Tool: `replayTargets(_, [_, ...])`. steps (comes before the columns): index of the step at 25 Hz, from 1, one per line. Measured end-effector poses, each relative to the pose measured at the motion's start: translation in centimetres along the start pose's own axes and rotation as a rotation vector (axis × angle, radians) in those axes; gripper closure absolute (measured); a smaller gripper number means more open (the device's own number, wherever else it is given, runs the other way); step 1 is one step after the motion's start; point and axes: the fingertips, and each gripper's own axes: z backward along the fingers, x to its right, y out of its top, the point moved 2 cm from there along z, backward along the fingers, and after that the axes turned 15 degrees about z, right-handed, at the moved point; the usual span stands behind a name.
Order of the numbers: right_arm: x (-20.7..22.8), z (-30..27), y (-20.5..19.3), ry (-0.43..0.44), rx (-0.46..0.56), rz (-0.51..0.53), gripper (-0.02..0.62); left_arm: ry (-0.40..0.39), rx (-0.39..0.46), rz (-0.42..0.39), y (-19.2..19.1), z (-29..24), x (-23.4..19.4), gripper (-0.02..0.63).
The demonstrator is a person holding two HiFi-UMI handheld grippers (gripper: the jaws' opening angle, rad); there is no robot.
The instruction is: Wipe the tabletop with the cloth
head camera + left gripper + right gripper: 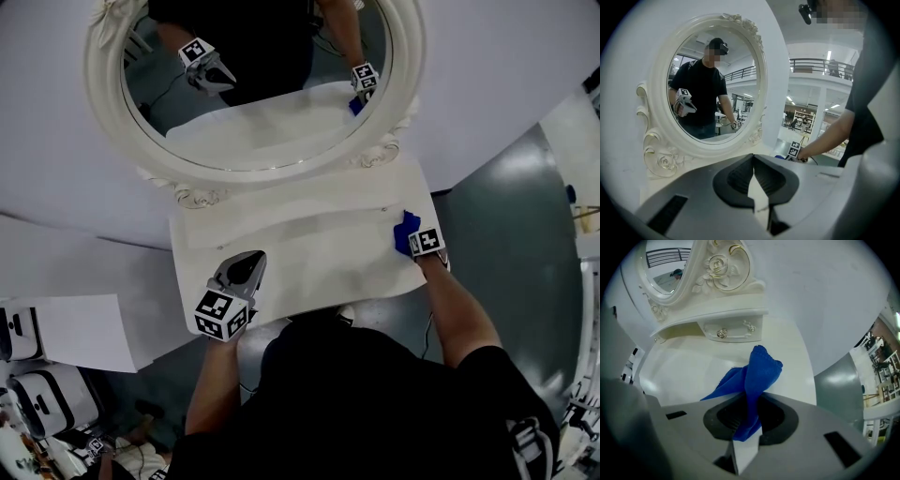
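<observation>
At the left, the left gripper (246, 265) is over the front left part of the white tabletop (309, 246), close to its front edge, with its marker cube toward the person. Its own camera shows the two jaws pressed together at the tips with nothing between them, pointing toward the mirror. It is not clear whether this gripper touches the surface. Behind it stands the oval mirror (105, 103) in a white carved frame with rose ornaments at its base. The glass reflects the person in a dark shirt and both grippers. Below the mirror, at the back of the table, is a small drawer (733, 329) with two round knobs. Farther right, the right gripper (415, 240) is at the right-hand edge of the tabletop, at the end of the person's outstretched forearm (459, 309). Its jaws are clamped on the blue cloth (759, 371). A bunched fold sticks up and forward out of the jaws, and another flap spreads to the left just above the white surface. From the head view the cloth shows as a small blue patch right at the table's right rim, well apart from the left gripper. Beyond that rim lies the grey-green floor (506, 216).
</observation>
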Motion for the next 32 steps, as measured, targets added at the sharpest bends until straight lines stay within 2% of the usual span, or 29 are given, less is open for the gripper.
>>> replayTargets(8, [-0.2, 0.1, 0.9, -0.01, -0.062, 0.053, 0.54, 0.024, 0.021, 0.017, -0.4, 1.1, -0.7, 0.592])
replayTargets(13, [-4.4, 1.1, 5.3, 0.035, -0.009, 0.148, 0.541, 0.054, 0.045, 0.026, -0.3, 2.4, -1.9, 0.592])
replayTargets(20, [-16.7, 1.3, 13.2, 0.209, 0.09, 0.324, 0.54, 0.098, 0.068, 0.051, -0.9, 5.1, -3.4, 0.592])
replayTargets(26, [-29.1, 1.9, 20.3, 0.416, 0.208, 0.458, 0.54, 0.155, 0.093, 0.084, -1.9, 8.1, -5.4, 0.592])
replayTargets(32, [-41.6, 2.1, 24.8, 0.57, 0.245, 0.609, 0.54, 0.224, 0.145, 0.103, -2.3, 11.7, -7.5, 0.592])
